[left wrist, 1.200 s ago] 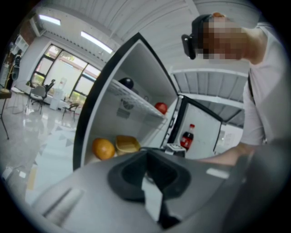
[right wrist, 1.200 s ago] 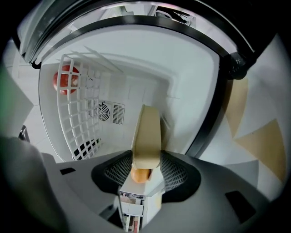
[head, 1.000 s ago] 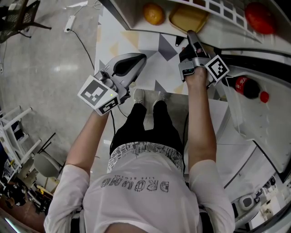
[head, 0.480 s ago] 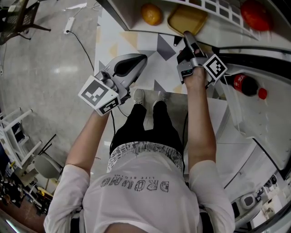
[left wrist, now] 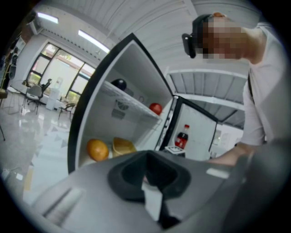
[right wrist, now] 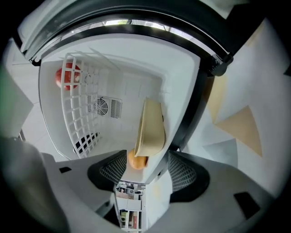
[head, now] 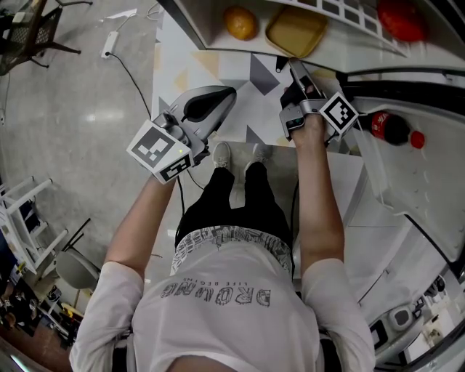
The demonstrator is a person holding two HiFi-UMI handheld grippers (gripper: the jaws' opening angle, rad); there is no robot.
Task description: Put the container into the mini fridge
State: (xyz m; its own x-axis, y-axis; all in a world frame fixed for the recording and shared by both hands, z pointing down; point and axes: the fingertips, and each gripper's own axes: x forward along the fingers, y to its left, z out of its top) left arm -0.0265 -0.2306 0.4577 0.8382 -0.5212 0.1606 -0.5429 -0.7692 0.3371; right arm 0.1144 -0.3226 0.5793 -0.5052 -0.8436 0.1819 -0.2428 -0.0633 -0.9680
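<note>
Standing wide, just opened: right gripper [right wrist: 146,169] jaws, clear of container [right wrist: 150,127].

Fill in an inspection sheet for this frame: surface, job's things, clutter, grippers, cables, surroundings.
Surface: white mini fridge open; patterned floor mat before it.
Job's things: shallow yellow plastic container lies inside the fridge, beside a round orange fruit.
Clutter: round red fruit on white wire shelf; red-capped dark cola bottle in door.
Grippers: right gripper open, jaws just been opening, pads clear of the container; left gripper shut, empty.
Cables: black cable, white power strip on grey floor.
Surroundings: black chair, white rack.
</note>
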